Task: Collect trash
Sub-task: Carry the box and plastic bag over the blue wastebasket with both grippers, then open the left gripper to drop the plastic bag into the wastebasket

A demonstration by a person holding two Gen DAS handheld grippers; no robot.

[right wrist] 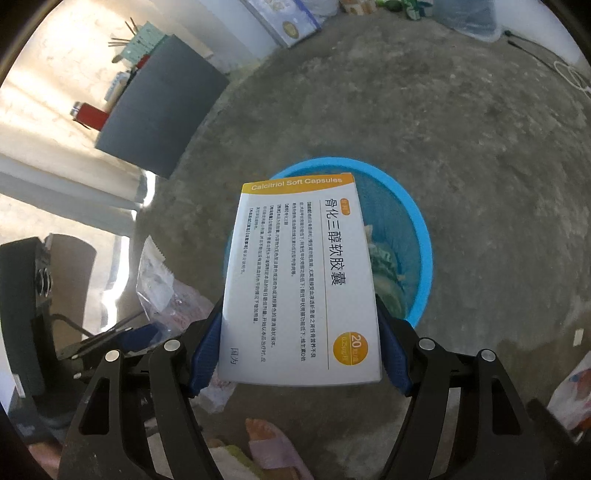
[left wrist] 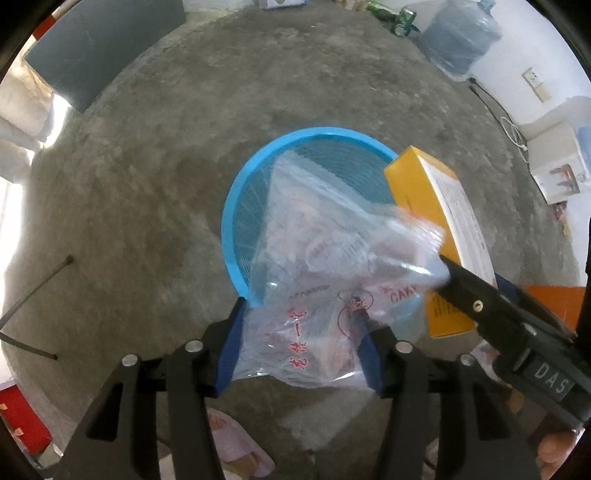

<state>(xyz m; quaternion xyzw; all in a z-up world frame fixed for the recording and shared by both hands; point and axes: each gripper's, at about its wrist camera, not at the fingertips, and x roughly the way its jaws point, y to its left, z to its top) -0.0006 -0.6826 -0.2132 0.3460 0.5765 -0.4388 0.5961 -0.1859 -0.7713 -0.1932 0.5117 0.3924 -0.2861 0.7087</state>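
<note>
A blue mesh trash basket [left wrist: 240, 206] stands on the concrete floor and also shows in the right wrist view [right wrist: 421, 236], with some trash inside. My left gripper [left wrist: 301, 347] is shut on a clear plastic bag [left wrist: 317, 280] with red print, held over the basket's near rim. My right gripper [right wrist: 299, 350] is shut on a white and orange medicine box [right wrist: 299, 280], held above the basket's near left side. The box [left wrist: 436, 206] and the right gripper's fingers [left wrist: 476, 295] show at the right of the left wrist view. The bag [right wrist: 166, 291] and left gripper show at the left of the right wrist view.
A dark grey board [left wrist: 99, 48] leans at the back left. A large water jug [left wrist: 461, 37] and green bottles [left wrist: 395, 16] stand at the back right by the wall. Black cable ties [left wrist: 33, 291] lie on the floor at left. A white bag [right wrist: 572, 391] lies at right.
</note>
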